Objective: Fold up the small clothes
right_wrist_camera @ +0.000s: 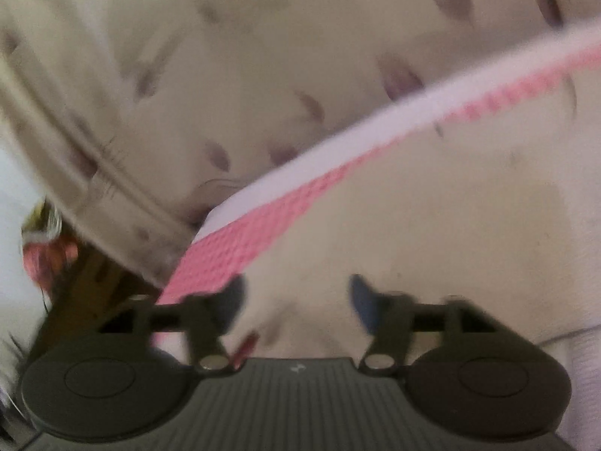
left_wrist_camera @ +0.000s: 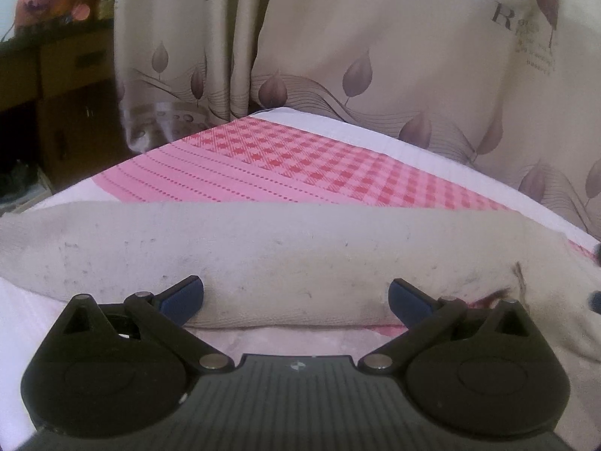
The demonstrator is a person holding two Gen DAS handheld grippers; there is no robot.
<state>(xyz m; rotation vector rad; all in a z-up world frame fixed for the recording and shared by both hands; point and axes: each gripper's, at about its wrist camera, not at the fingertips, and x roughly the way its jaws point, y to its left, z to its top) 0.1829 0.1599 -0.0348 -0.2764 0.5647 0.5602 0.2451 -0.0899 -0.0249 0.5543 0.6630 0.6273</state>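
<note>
Your left gripper (left_wrist_camera: 296,297) stands with its jaws wide apart and nothing between the blue pads (left_wrist_camera: 184,300); they rest low against the near fold of the cream cloth (left_wrist_camera: 281,255), which lies straight ahead of them on the pink bedding (left_wrist_camera: 263,165). What the next move turns on is that the cloth's long axis runs crosswise to your left jaws, from the left edge of that view to the right, so you face its long side rather than an end; a frayed corner with a dark loose thread (left_wrist_camera: 520,274) lies just right of the right-hand pad. Your right gripper (right_wrist_camera: 296,300) shows in a heavily blurred view; its jaws stand open, and the cream cloth (right_wrist_camera: 432,225) spreads ahead and to the right of them, though whether a pad touches it I cannot tell. The left gripper looks the better settled and the nearer to a clean edge, so I would judge it the one to pinch first. As for writing, the beige curtain (left_wrist_camera: 338,37) behind the bed carries printed words: "love" near the top, a large "R" at the right, and small lines including "wind is"; the rest is too small to read. No brand shows on the cloth.
</note>
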